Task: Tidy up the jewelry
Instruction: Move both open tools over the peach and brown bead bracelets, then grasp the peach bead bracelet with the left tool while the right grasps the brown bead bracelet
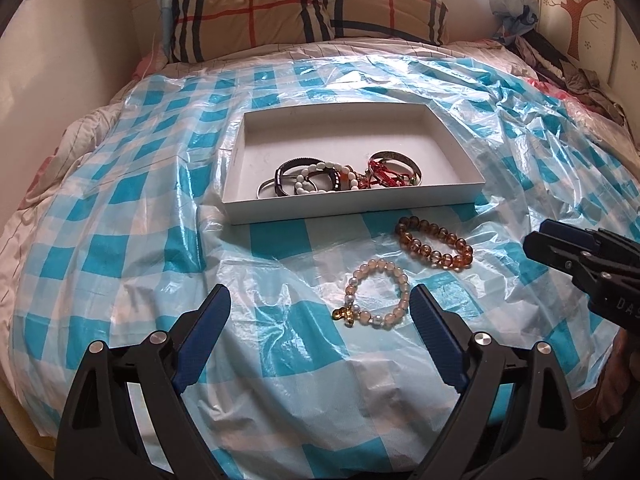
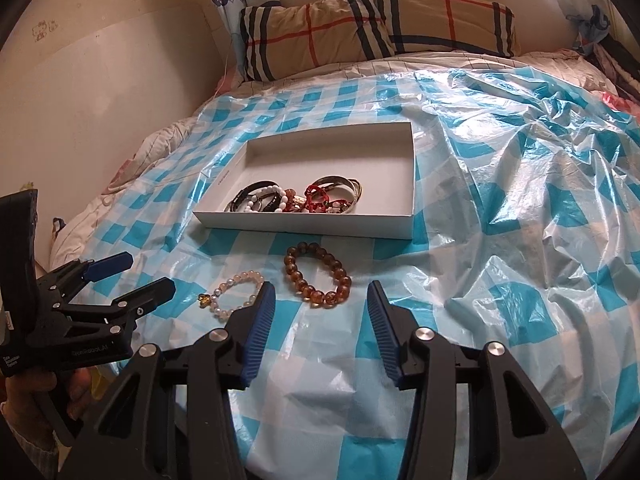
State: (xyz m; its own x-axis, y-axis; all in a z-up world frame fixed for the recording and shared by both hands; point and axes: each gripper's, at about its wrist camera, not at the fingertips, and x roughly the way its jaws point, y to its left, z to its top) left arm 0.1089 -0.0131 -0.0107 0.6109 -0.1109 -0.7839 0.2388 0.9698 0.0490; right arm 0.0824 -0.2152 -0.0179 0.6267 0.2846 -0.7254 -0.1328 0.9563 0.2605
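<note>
Bracelets loose on bed: my left hand-held gripper (image 1: 320, 308) apart, straddle pale bracelet (image 1: 376, 294), pinch beads, not plastic; right hand-held gripper (image 2: 322, 300) apart, amber bracelet (image 2: 318, 278) next, into box (image 2: 308, 224).

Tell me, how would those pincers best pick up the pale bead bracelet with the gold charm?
Probably from above, pinching across one side of the pale bead bracelet, away from its charm. It lies flat on the plastic sheet, and the open left gripper already faces it.
</note>
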